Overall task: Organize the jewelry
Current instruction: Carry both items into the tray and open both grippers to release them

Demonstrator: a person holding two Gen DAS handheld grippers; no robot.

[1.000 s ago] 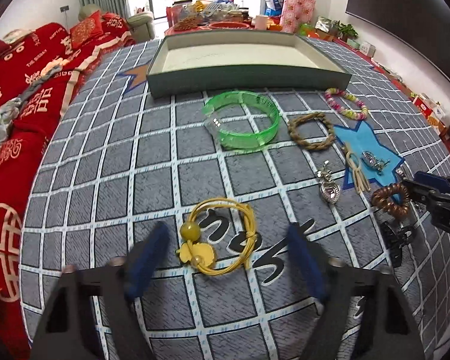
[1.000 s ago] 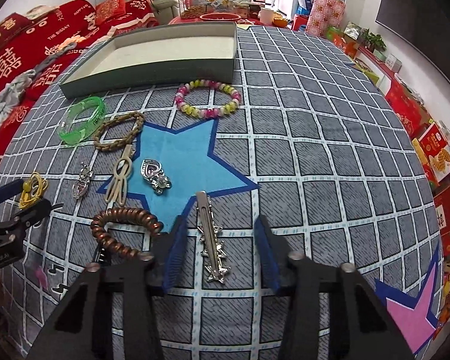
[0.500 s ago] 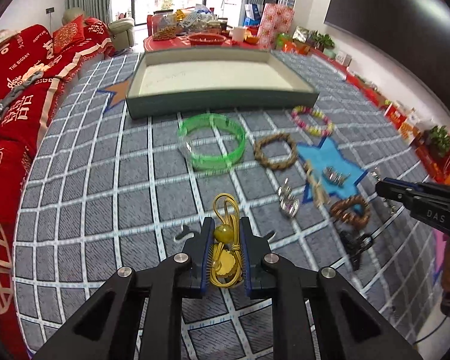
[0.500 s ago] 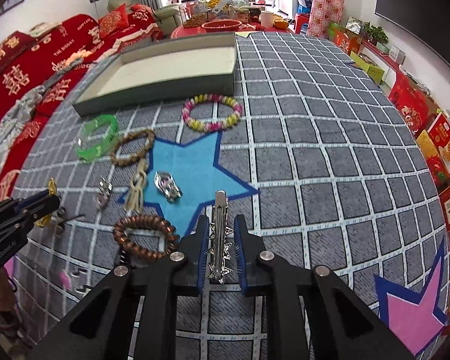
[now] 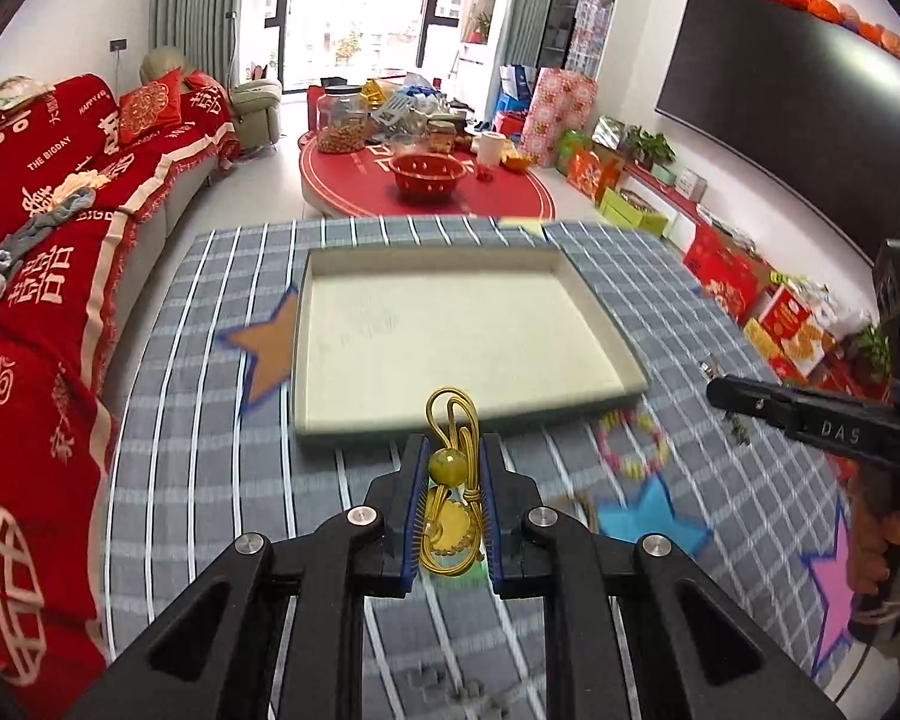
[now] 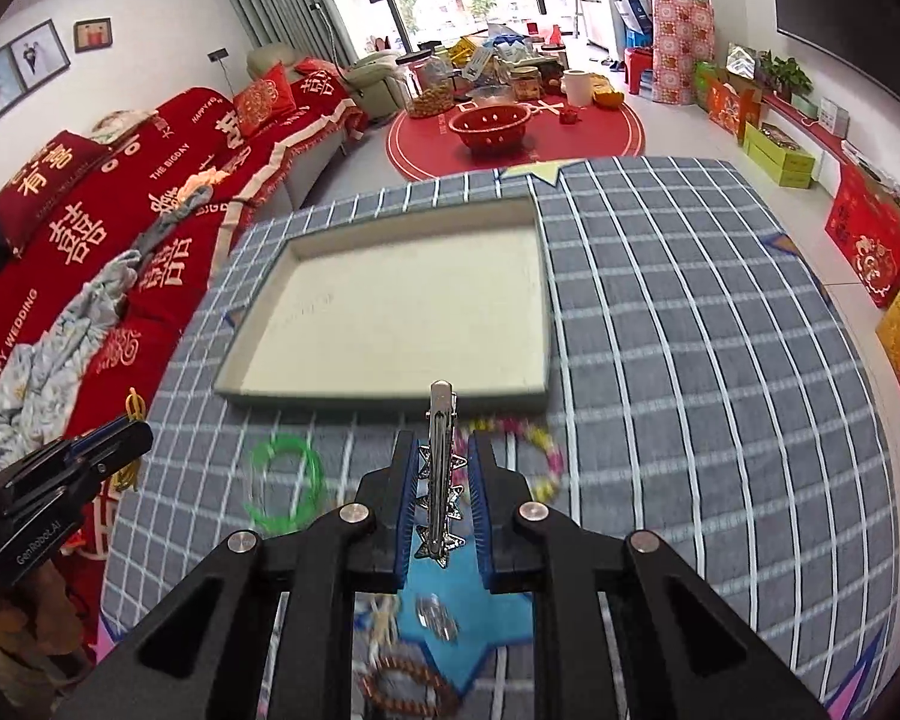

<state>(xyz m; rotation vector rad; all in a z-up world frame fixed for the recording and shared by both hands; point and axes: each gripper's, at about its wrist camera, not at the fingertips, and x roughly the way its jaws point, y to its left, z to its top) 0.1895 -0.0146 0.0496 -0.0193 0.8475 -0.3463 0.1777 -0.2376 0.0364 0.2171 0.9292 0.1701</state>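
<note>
Yellow cord hair tie [image 5: 450, 501]: pinched between the blue pads of the left gripper [image 5: 450, 510], its loops sticking out past the fingertips, a round amber bead and a flat gold flower showing between the pads; carried in the air above the checked cloth.
Left fingers [image 5: 411, 516]: clenched on the hair tie.
Silver hair clip [image 6: 440, 480]: held lengthwise by the right gripper [image 6: 441, 501], long bar pointing away from the camera, spiky star shapes along it between the pads; lifted clear of the cloth.
Right fingers [image 6: 405, 510]: clenched on the clip.
Tray [image 6: 534, 393]: shallow, rectangular, cream inside with a grey-green outer wall, lying on the worktop [image 6: 690, 360] ahead of both grippers; nothing visible inside.
Green bangle [image 6: 282, 483]: blurred, on the cloth near the tray's front wall, to the left of the right gripper.
Pastel bead bracelet [image 6: 540, 456]: blurred, on the cloth just in front of the tray, beside the clip's right.
Brown coiled bracelet [image 6: 408, 690]: on the cloth under the right gripper, near the blue star patch [image 6: 486, 618].
Small silver charm [image 6: 435, 615]: blurred, lying on the blue star.
Other gripper in each view: right one at the left view's right edge; left one at the right view's left edge, yellow cord showing.
</note>
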